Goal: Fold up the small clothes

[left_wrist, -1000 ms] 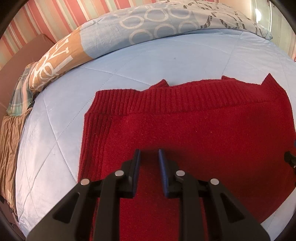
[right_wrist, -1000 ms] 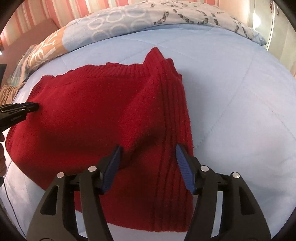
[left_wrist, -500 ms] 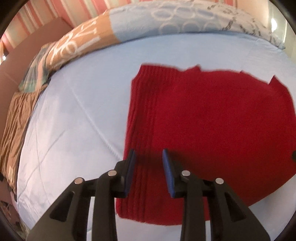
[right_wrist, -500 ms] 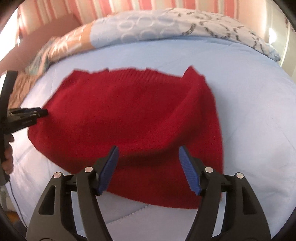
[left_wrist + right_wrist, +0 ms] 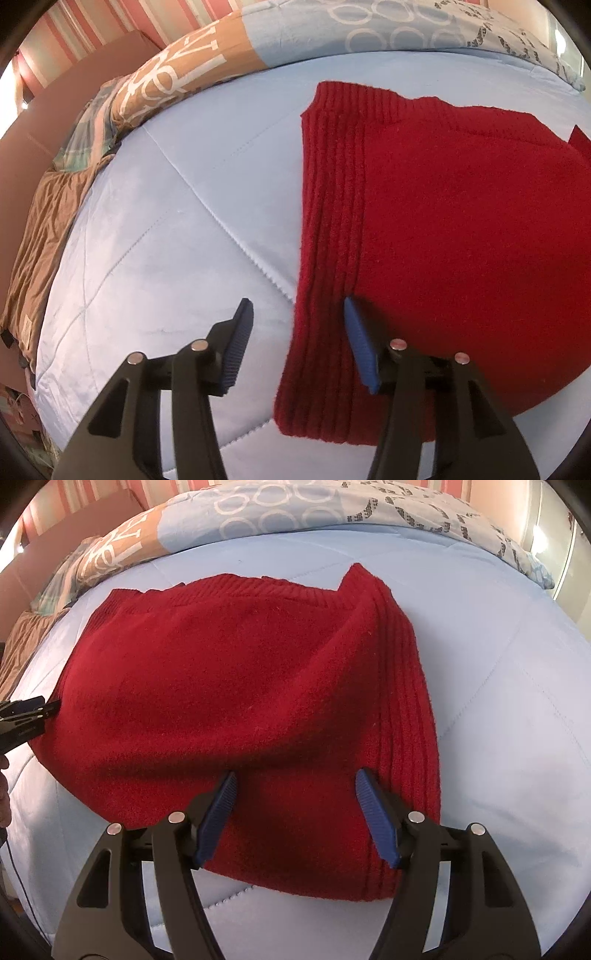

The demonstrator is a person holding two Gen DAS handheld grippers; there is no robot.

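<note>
One fold at least appears done: the red ribbed knit sweater [image 5: 443, 221] lies doubled on the light-blue quilted bed [image 5: 166, 221]. The left hand-held gripper [image 5: 295, 332], jaws just opened, straddles its left edge unclamped; the right hand-held gripper [image 5: 295, 805] hovers wide open, empty. Further folding probably remains.

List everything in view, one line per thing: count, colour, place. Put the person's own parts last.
red knit sweater: 1, red, lying folded on the quilt, ribbed bands along its edges
quilt: 1, light blue, stitched, covering the bed
patterned pillows: count unclear, blue, tan and white, at the far edge
brown cloth: 1, brown, at the bed's left side
striped wall: pink and white, behind
left gripper: 1, black with blue pads, jaws just opened, straddling the sweater's ribbed edge
right gripper: 1, same colours, open over the sweater's near part
</note>
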